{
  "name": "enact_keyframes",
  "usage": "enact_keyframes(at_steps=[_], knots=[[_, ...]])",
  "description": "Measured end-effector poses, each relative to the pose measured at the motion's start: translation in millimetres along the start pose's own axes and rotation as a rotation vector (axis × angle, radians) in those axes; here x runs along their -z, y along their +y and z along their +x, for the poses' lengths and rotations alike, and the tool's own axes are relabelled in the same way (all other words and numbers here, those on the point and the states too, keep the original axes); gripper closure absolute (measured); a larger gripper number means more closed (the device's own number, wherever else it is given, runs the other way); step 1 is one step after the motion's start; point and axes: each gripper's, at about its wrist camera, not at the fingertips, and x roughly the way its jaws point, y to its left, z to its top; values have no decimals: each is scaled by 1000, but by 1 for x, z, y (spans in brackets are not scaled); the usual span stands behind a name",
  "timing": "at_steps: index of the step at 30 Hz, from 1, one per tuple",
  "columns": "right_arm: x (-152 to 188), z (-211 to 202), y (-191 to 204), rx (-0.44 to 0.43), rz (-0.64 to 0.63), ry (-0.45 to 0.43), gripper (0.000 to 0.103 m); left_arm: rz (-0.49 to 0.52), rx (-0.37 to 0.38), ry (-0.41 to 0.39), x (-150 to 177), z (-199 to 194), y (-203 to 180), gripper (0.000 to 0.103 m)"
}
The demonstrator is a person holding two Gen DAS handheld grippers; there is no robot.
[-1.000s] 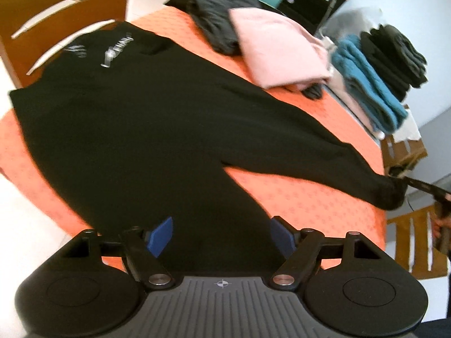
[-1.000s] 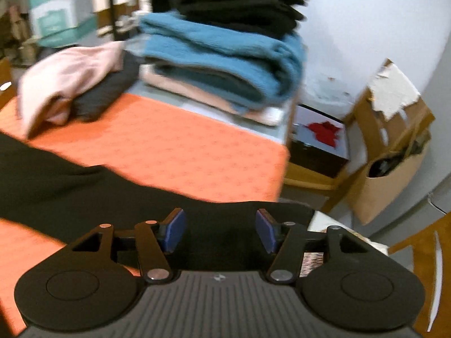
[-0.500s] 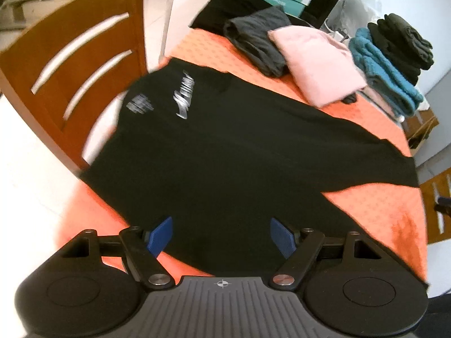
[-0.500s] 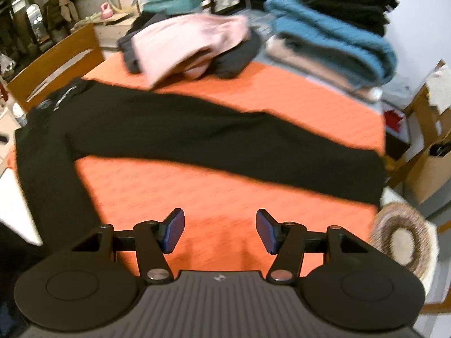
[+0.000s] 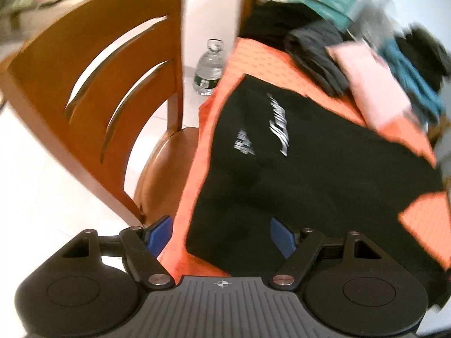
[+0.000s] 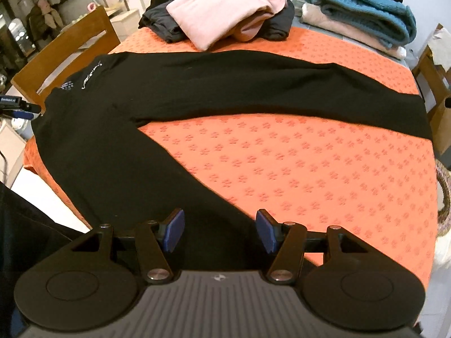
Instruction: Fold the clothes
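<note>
Chair (image 5: 93, 90) of brown wood fills the left of the left wrist view, its slatted back and seat close against the edge of the orange patterned tabletop (image 5: 422, 225). A clear water bottle (image 5: 210, 69) stands on the pale floor beyond the seat. The left gripper (image 5: 222, 238) hangs with its jaws wide and nothing between its blue pads, over the near corner of the black trousers (image 5: 310, 174); this view is blurred. White lettering (image 5: 277, 125) marks the cloth near the waistband.

In the right wrist view the black trousers (image 6: 225, 84) lie flat and spread on the tabletop (image 6: 310, 169), waist at the left edge beside the chair (image 6: 64, 56), one leg stretched straight across to the right edge, the other angled down toward the camera. The right gripper (image 6: 220, 232) sits above that nearer leg, jaws apart at a middling width, pads not pressing the fabric. At the far side of the tabletop a folded pink garment (image 6: 225, 14) rests on a dark grey one (image 6: 166, 25). To their right is a stack with a teal knit (image 6: 360, 2) over a pale folded piece (image 6: 346, 31), and black clothes on top.
</note>
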Motion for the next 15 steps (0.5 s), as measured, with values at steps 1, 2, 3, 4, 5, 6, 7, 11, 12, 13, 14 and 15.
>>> enact_keyframes(at_steps=[1, 2, 3, 4, 5, 6, 7, 11, 12, 13, 14, 15], knots=[[0, 0, 3, 3, 7, -1, 40, -68, 26, 4, 0, 2, 8, 29], [0, 1, 6, 7, 13, -1, 40, -137, 53, 9, 1, 3, 17, 31], [0, 2, 9, 11, 18, -1, 40, -175, 69, 21, 2, 5, 21, 33], [0, 3, 12, 17, 22, 0, 40, -207, 82, 34, 4, 8, 24, 34], [-1, 4, 13, 21, 25, 3, 40, -238, 95, 48, 6, 11, 27, 35], [-2, 6, 15, 24, 27, 5, 40, -270, 109, 61, 8, 13, 30, 40], [-4, 7, 17, 26, 26, 7, 40, -269, 92, 57, 11, 14, 29, 49], [-8, 12, 26, 22, 10, 18, 40, -219, 17, 34, 13, 7, 24, 97], [-8, 14, 29, 20, -2, 20, 40, -214, 5, 23, 13, 2, 23, 97], [-8, 15, 33, 18, -19, 23, 40, -208, -7, 10, 12, -4, 21, 97], [-8, 16, 37, 16, -36, 25, 40, -205, -12, 1, 12, -11, 21, 97], [-7, 17, 41, 13, -52, 27, 40, -206, -8, -5, 12, -17, 21, 97]])
